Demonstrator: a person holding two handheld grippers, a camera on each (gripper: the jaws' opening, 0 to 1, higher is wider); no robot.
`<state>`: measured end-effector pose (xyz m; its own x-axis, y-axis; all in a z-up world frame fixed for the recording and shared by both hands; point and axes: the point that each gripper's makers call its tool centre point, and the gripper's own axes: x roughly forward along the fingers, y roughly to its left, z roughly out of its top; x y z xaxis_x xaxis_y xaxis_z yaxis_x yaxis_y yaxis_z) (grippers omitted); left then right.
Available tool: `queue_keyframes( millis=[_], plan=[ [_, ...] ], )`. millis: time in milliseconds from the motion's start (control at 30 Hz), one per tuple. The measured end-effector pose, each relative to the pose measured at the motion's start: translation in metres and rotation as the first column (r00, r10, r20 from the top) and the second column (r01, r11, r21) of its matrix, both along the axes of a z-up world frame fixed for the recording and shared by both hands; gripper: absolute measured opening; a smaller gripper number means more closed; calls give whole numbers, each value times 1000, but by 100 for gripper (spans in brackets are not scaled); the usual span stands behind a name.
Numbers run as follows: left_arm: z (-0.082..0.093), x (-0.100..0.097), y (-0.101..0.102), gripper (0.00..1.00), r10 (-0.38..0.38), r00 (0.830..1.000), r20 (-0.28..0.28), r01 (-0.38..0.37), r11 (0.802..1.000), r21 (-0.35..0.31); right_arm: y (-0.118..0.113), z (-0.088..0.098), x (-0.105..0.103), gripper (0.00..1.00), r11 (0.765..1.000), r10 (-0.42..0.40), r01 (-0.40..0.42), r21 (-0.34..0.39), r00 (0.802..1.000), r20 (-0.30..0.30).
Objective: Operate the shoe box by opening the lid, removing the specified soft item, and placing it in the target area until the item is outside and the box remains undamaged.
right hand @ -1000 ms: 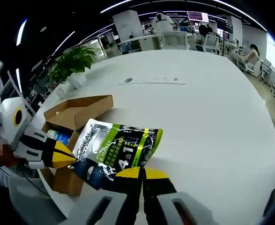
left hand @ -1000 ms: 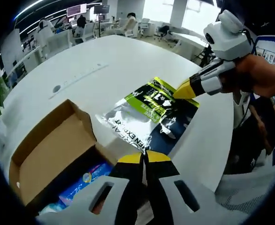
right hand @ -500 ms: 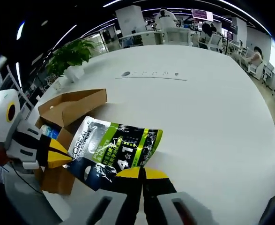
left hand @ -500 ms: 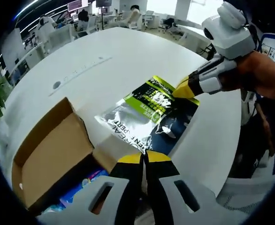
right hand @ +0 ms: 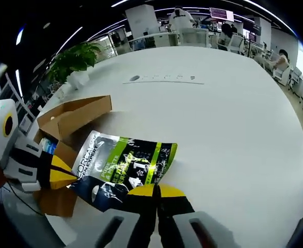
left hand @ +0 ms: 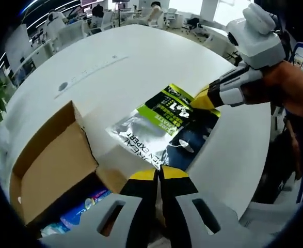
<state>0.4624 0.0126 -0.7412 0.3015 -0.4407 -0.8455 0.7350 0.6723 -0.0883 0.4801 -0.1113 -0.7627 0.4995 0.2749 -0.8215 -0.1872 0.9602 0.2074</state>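
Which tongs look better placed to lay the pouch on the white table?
Neither alone, probably. The left tongs and right tongs each pinch one end of the pouch, which is already past the open box over the table.

Lots of bare table (right hand: 234,119) past the pouch (right hand: 123,165), with the open box (right hand: 71,121) and a plant (right hand: 76,64) in the way.

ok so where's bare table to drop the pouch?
Bare white table runs wide beyond the pouch, out to the cable port strip. It is crowded near the open shoe box, where the left claw and right claw each grip a pouch end.
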Motion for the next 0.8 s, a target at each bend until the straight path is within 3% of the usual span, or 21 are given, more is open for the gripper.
queue_keyframes(
  millis=[133, 233, 800],
  plan=[
    [-2, 2, 0, 1, 15, 1000, -10, -15, 1000, 18, 0, -5, -2, 0, 1000, -3, 3, 1, 1000, -10],
    [-6, 0, 1, 1, 65, 996, -58, -63, 998, 27, 0, -9, -3, 0, 1000, -12, 12, 8, 1000, -18],
    [-8, -3, 0, 3, 58, 996, -69, -56, 998, 34, -2, -19, -5, 0, 998, -47, 48, 35, 998, -42]
  ],
)
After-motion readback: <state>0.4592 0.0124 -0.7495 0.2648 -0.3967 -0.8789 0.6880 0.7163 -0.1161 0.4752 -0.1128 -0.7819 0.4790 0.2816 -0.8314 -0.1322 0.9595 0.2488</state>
